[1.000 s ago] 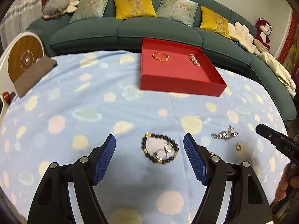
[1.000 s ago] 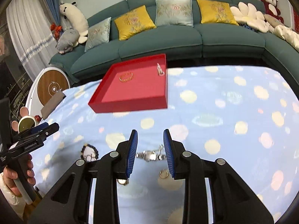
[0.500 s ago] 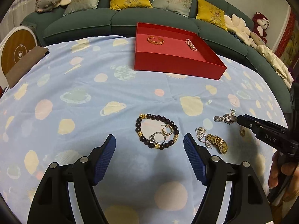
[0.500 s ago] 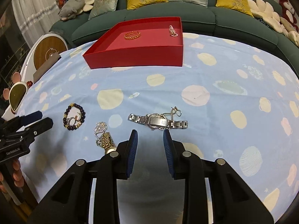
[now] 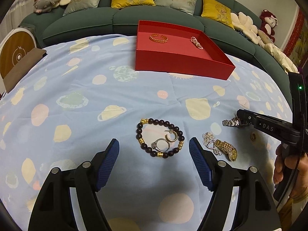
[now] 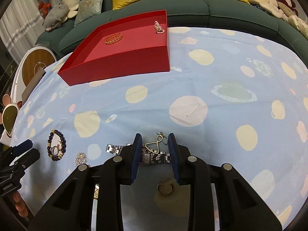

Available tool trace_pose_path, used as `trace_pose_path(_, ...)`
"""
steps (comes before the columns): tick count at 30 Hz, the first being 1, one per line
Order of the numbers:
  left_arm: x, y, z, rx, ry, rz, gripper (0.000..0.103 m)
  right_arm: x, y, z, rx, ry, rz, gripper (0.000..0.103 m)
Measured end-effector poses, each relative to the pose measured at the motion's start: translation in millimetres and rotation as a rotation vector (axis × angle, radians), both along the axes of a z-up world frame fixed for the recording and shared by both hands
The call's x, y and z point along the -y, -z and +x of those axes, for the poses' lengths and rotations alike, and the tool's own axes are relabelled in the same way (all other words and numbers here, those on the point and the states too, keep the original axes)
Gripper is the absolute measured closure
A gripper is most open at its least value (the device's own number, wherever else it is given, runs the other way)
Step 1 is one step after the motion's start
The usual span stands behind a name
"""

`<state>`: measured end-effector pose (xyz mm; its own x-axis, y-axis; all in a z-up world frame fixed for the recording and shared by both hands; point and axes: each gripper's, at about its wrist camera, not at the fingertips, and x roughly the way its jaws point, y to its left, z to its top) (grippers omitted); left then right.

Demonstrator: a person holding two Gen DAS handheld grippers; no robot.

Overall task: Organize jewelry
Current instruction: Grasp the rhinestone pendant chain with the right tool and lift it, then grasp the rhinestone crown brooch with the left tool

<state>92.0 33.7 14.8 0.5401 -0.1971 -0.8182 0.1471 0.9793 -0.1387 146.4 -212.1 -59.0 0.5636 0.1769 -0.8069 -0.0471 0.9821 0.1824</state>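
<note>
My right gripper (image 6: 154, 140) is down on the blue cloth astride a silver watch (image 6: 156, 157). Its jaws are closing; the watch lies crosswise between them, and the pads do not visibly press it. A gold infinity charm (image 6: 154, 146) lies at the fingertips and a gold hoop (image 6: 165, 193) sits under the gripper. My left gripper (image 5: 154, 144) hangs open just short of a dark bead bracelet (image 5: 159, 136), which rings a silver ring and a hoop earring. A gold watch (image 5: 225, 147) and a silver pendant (image 5: 208, 137) lie to its right. The red tray (image 5: 182, 65) holds a gold bracelet (image 5: 158, 38) and a pink one (image 5: 196, 42).
A green sofa (image 5: 115, 17) with cushions and plush toys curves behind the table. A round wood-topped stand (image 5: 15, 55) and a brown card (image 5: 23, 65) sit at the left edge. A person's hand (image 5: 284, 163) grips the right tool. Bare cloth lies between the jewelry and the tray.
My right gripper has come down and forward until its fingers straddle the silver watch, and its jaws have narrowed a little. My left gripper dipped slightly toward the bead bracelet, still open.
</note>
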Motion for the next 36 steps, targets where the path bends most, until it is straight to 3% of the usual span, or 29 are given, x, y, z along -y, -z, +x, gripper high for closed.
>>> trace_pose_path(4,3.7,1.3,0.4,-0.004,0.006,-0.001,0.031,-5.0,0.0,3.2,0.005,-0.017,-0.008,0.096)
trace_pose_path(7,7.8,1.9,0.7,-0.004,0.014,-0.006,0.031,-3.1,-2.6,2.9,0.026,-0.013,0.004,0.103)
trace_pose_path(15,29.5,2.3,-4.6,-0.018,0.079,-0.048,0.031,13.0,-42.9,-13.2,0.161,0.007,0.09,0.103)
trace_pose_path(19,47.0,7.2,-8.4,-0.019,0.117,-0.027,0.031,15.2,-60.3,-24.1,0.208,0.0,0.098,0.103)
trace_pose_path(24,68.8,16.7,-11.0,-0.01,0.168,0.027,0.031,16.7,-60.2,-33.6,0.208,-0.015,0.096,0.103)
trace_pose_path(33,90.9,32.4,-6.1,-0.007,0.196,0.078,0.047,24.8,-53.2,-40.4,0.191,-0.017,0.097,0.103)
trace_pose_path(36,99.3,34.7,-7.7,0.04,0.205,0.135,0.05,26.9,-53.6,-42.1,0.192,-0.016,0.1,0.103)
